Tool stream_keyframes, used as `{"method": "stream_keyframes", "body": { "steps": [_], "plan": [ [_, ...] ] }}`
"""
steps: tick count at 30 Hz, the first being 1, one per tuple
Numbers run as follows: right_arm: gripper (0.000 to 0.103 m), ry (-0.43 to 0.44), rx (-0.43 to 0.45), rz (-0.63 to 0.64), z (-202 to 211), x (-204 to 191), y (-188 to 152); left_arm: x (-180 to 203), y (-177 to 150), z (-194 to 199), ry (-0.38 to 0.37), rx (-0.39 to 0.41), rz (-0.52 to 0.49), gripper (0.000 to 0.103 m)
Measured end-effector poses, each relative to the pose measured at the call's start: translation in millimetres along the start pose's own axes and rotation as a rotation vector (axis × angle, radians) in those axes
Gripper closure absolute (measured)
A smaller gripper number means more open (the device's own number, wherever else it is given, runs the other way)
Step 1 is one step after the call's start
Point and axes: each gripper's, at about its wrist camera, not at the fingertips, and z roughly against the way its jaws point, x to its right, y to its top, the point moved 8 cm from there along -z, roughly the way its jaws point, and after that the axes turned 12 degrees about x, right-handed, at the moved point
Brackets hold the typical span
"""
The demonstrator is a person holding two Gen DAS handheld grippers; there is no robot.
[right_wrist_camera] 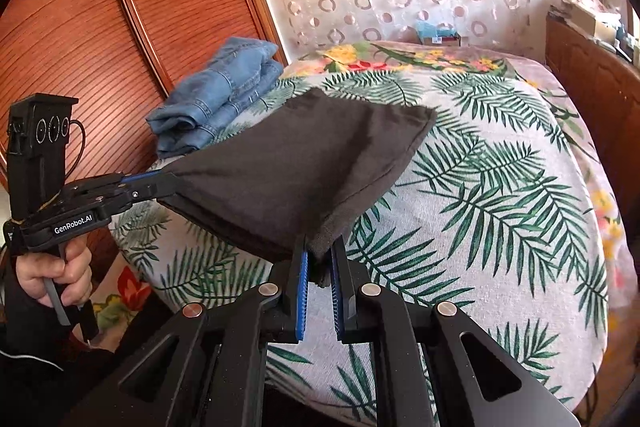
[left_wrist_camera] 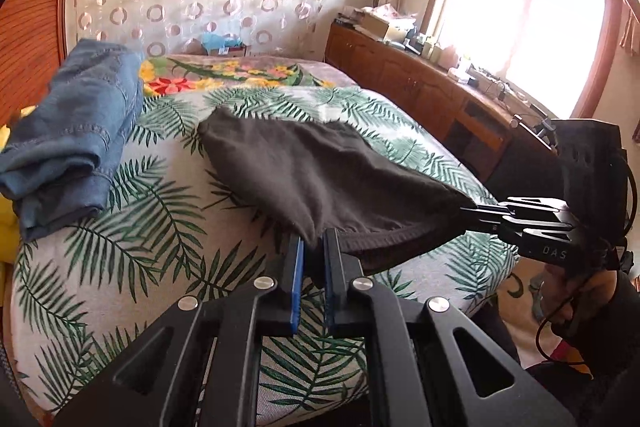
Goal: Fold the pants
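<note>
Both grippers, left gripper (left_wrist_camera: 314, 241) and right gripper (right_wrist_camera: 320, 247), clamp near corners of dark grey fabric pants (left_wrist_camera: 320, 167), stretched above leaf-print bedspread (left_wrist_camera: 160, 227).

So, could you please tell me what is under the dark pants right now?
Under the dark pants lies the palm-leaf bedspread; both tongs, left and right, hold the near edge up. Whatever is beneath the cloth is hidden.

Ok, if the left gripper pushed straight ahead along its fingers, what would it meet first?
The left gripper would push into the dark pants it already clamps; beyond them, probably the leaf-print bedspread, though depth is unclear.
</note>
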Motion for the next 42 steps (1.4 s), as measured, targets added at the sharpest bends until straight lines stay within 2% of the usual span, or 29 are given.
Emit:
{"method": "stream_keyframes", "body": {
  "steps": [8,14,24,30,35,42],
  "plan": [
    [0.093,0.008,0.049,0.032,28.5,-9.8,12.8,12.0,21.8,19.1,-0.016,0.055,-0.026,0.094],
    [0.094,0.006,0.074,0.038,30.0,-7.4,19.1,11.3,33.0,8.8,-0.014,0.069,-0.035,0.094],
    [0.094,-0.017,0.069,0.064,-15.2,8.7,40.6,-8.3,51.3,-26.6,0.007,0.051,-0.031,0.094],
    [0.094,-0.057,0.048,0.078,-55.1,29.0,53.5,-17.5,70.1,-63.0,0.016,0.028,-0.047,0.094],
    [0.095,-0.087,0.018,0.05,-93.1,48.9,63.9,-32.4,80.7,-103.5,0.037,-0.015,-0.046,0.094],
    [0.094,-0.12,-0.031,0.043,-140.9,63.9,69.8,-57.4,73.7,-145.6,0.076,-0.088,-0.009,0.094]
  ]
}}
